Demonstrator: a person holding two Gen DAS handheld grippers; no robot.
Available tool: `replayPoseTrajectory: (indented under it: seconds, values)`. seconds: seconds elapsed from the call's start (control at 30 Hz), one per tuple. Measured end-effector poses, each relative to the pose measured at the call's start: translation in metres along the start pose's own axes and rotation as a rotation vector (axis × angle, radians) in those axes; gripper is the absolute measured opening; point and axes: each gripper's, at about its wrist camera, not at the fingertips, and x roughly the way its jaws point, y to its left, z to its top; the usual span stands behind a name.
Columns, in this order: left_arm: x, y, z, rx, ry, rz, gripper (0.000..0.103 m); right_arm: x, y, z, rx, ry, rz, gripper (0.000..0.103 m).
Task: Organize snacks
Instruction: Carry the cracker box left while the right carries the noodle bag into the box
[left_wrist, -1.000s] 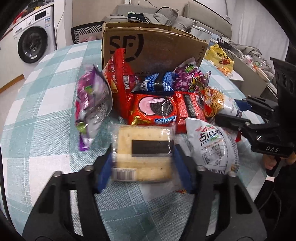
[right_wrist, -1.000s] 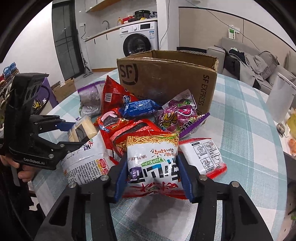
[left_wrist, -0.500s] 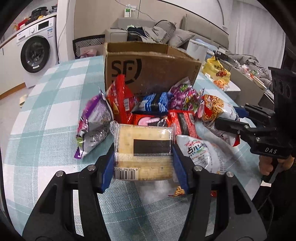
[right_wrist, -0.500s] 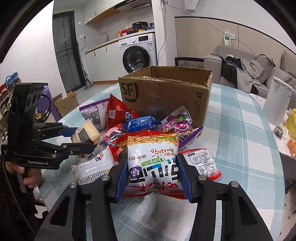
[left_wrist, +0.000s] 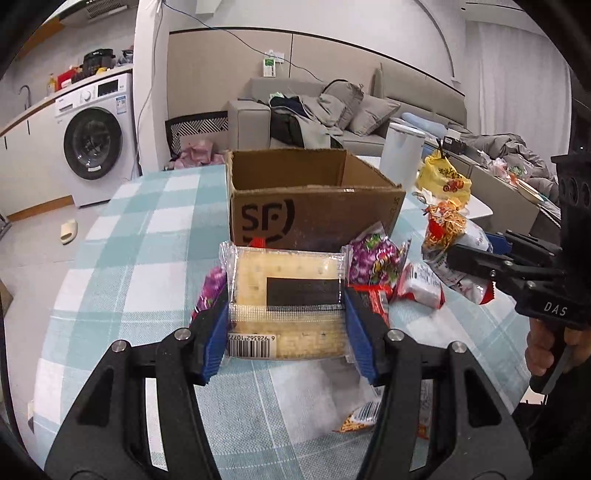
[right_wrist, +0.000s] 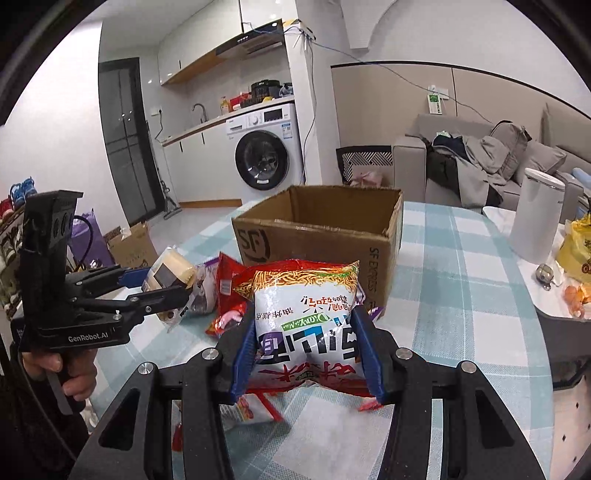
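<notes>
Both clamped packets higher: crackers, noodles.

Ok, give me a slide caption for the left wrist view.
Left gripper holds a clear-wrapped cracker pack before the open brown cardboard box on the checked tablecloth.
</notes>
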Motion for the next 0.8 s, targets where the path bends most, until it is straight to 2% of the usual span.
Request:
replayPoseTrajectory:
  seconds: [0.37,0.8]
  values:
    - [0.007,0.002,0.023,-0.003,-0.026,0.039,0.054,-0.003,-0.004,0.023,0.03,-0.037,-0.006,0.05]
    - [0.032,0.006,0.057,-0.007,-0.048,0.043,0.054,0.009,-0.013,0.047,0.05,-0.051,-0.014,0.05]
